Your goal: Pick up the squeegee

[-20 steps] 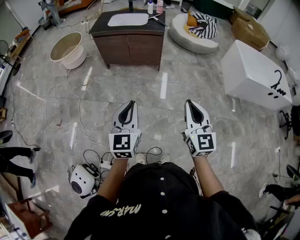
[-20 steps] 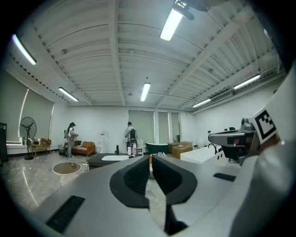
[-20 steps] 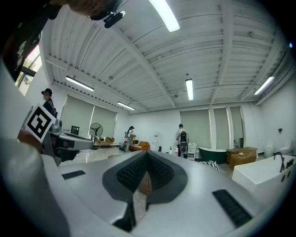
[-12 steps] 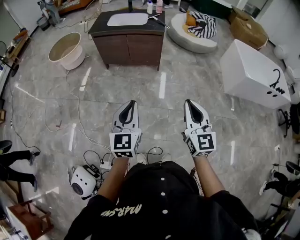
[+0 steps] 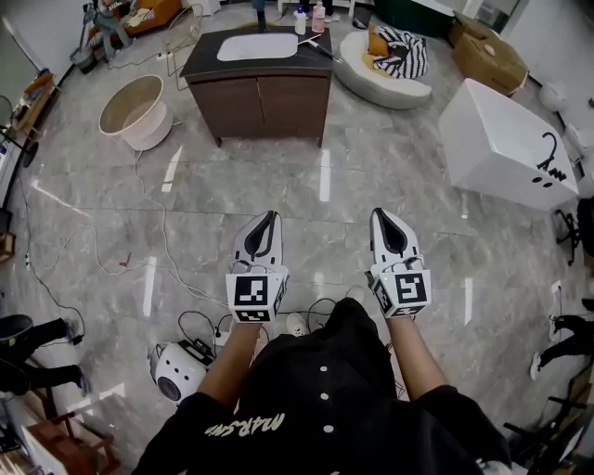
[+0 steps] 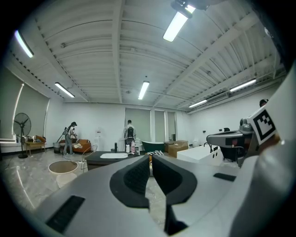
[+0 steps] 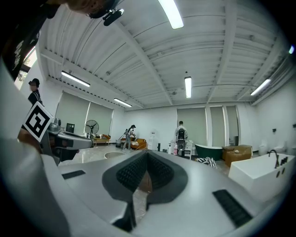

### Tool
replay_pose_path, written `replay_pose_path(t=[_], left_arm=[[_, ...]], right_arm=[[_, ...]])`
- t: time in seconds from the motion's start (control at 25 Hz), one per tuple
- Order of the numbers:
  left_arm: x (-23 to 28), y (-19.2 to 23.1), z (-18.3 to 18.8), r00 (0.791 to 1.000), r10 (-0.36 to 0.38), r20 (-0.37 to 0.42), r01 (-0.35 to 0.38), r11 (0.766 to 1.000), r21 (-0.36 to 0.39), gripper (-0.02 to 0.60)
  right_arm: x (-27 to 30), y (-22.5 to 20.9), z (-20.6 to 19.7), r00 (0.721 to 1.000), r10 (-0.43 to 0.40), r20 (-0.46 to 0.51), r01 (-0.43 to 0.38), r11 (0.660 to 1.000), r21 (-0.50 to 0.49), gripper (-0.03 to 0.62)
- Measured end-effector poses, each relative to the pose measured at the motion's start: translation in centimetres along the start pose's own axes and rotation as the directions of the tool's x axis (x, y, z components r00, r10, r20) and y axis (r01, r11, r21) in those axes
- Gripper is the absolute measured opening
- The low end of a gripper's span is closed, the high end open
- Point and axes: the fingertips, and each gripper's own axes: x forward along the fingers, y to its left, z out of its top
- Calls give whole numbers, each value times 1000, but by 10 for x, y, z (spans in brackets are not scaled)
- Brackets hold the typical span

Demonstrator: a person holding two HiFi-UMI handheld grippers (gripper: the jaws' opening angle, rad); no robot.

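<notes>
Far ahead stands a dark wood vanity with a white sink. A thin, long-handled tool, apparently the squeegee, lies on its right end beside some bottles. Held level at waist height over the marble floor, my left gripper and right gripper sit side by side, well short of the vanity. Both are shut and hold nothing. The left gripper points at the vanity in the left gripper view, and the right gripper faces the same way.
A beige round tub sits left of the vanity, a white bathtub at the right, and a round white seat with a striped cloth behind it. Cables and a white device lie on the floor at my left. People stand at the back.
In the head view the vanity and the floor have slid slightly down the picture and look a little nearer. Both grippers keep their side-by-side pose, shut.
</notes>
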Motion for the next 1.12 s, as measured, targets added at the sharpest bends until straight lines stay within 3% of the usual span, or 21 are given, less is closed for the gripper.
replay_pose_path(t=[0.56,1.12], left_arm=[[41,32,-7,1000,-6,-11,6,1000,-14,23],[191,75,25,1000,21,-2,-21,1000,13,23]], right_arm=[[53,-2,-14,1000,-14,-15,15,999,29,-2],[200,-80,-5,999,18,29,-19,999,48,-2]])
